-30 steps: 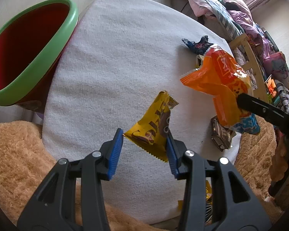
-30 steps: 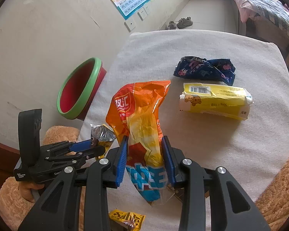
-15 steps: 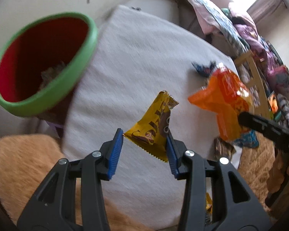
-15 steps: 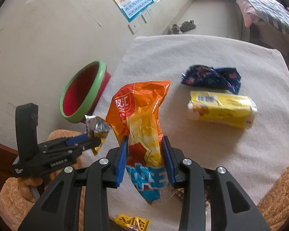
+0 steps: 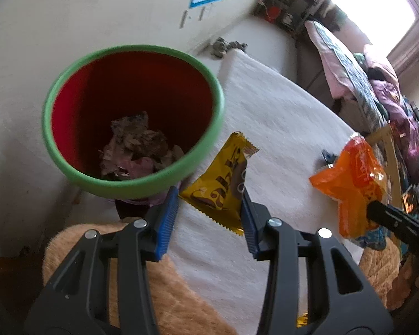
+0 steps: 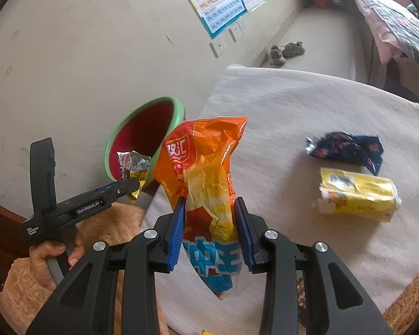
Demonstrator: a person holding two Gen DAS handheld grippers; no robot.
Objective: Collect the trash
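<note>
Two wrappers (image 6: 346, 150) (image 6: 357, 198) on white cloth (image 6: 293, 106)

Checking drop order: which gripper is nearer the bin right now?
Left. The left gripper, shut on the yellow wrapper, is right beside the bin rim. The right gripper, shut on the orange bag, is farther out over the white-covered table.

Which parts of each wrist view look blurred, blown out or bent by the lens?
Left wrist view: the bin's green rim is motion-smeared, the window blown out white. Right wrist view: yellow tissue pack slightly soft, wall poster curved by fisheye.
</note>
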